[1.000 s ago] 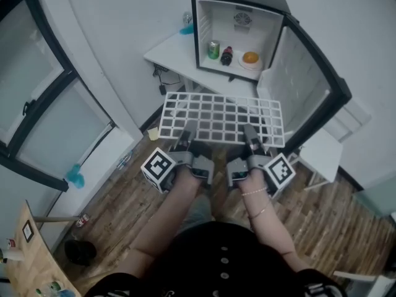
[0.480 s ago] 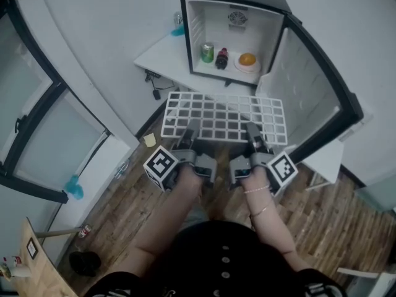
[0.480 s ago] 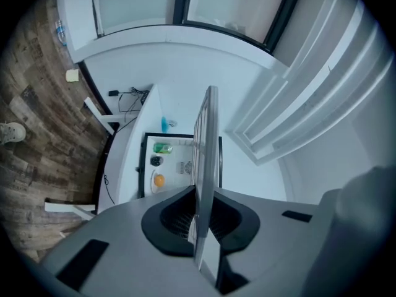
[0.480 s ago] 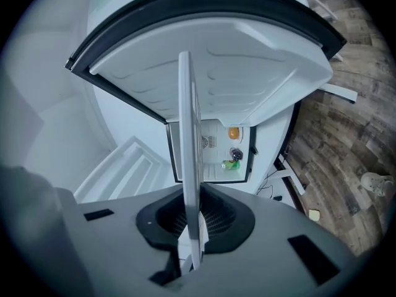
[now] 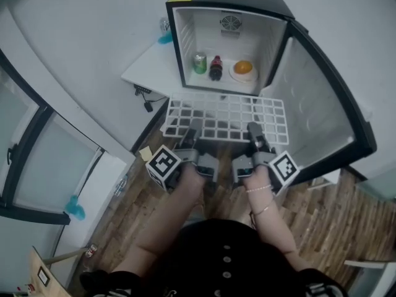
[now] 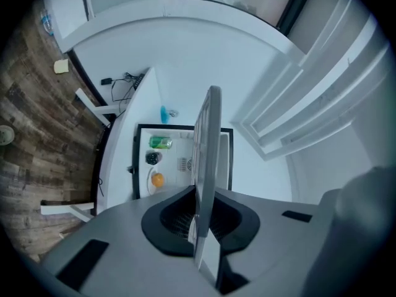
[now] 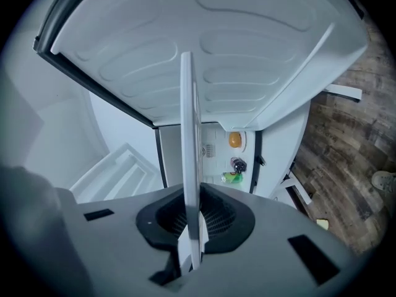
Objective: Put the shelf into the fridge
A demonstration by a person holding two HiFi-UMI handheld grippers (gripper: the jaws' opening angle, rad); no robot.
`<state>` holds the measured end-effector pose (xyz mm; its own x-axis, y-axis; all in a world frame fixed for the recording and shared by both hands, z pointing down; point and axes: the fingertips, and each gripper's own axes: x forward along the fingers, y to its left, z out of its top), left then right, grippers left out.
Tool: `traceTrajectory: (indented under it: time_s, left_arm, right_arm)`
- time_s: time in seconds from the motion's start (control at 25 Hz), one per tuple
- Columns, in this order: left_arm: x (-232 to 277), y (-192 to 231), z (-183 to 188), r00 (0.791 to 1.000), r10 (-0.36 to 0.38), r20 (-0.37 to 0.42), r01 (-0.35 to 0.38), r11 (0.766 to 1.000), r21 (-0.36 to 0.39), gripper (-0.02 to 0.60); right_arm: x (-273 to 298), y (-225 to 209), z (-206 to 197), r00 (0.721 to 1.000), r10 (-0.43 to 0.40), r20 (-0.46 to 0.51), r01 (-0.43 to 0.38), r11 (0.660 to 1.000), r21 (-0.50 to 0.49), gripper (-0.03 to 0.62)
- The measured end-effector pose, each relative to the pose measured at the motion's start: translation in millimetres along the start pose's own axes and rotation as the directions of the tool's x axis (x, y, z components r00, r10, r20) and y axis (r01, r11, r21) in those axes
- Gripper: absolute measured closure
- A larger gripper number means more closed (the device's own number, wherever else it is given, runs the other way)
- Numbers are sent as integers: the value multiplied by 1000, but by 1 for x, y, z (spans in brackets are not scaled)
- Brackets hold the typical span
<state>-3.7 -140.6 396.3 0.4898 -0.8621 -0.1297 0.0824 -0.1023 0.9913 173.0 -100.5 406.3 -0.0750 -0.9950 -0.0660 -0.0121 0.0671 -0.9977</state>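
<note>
The open fridge [image 5: 229, 36] stands on a white counter [image 5: 145, 73], its door [image 5: 318, 104] swung wide to the person's right. The white wire shelf [image 5: 226, 116] is held flat in the air just short of the cabinet mouth, with its far edge near the fridge's lower lip.

Both grippers pinch the shelf's near edge. The left gripper [image 5: 193, 127] is clamped on the grid left of centre and the right gripper [image 5: 253, 130] right of centre. In each gripper view the shelf runs edge-on between jaws pressed against it.

Inside, a green can [image 5: 199, 62], a dark bottle [image 5: 215, 68] and an orange on a plate [image 5: 243, 67] sit on the fridge floor.

The insertion likely calls for raising the shelf above those items and keeping it level and square to the opening. Its side edges should then meet the wall ledges together, clear of the door's inner face. Both grippers should push evenly so the grid does not skew.

Compared with a second ago, the fridge looms larger and lower in the head view. The shelf's far edge has closed on the opening, and the two-gripper hold is unchanged.
</note>
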Motion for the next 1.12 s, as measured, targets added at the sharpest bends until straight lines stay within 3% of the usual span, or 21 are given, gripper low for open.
traceTrajectory:
  time_s: [0.44,1.12]
  left_arm:
    - [80,1,31,996,-1,-94,-1,1000,-15,552]
    - [156,25,63,980,9,-199,-20,998,-53,551]
  right_arm:
    - [68,1,13,996,5,88,-4,1000,-7,562]
    - [137,-13,23,986,-19,164,21,1000,-10,562]
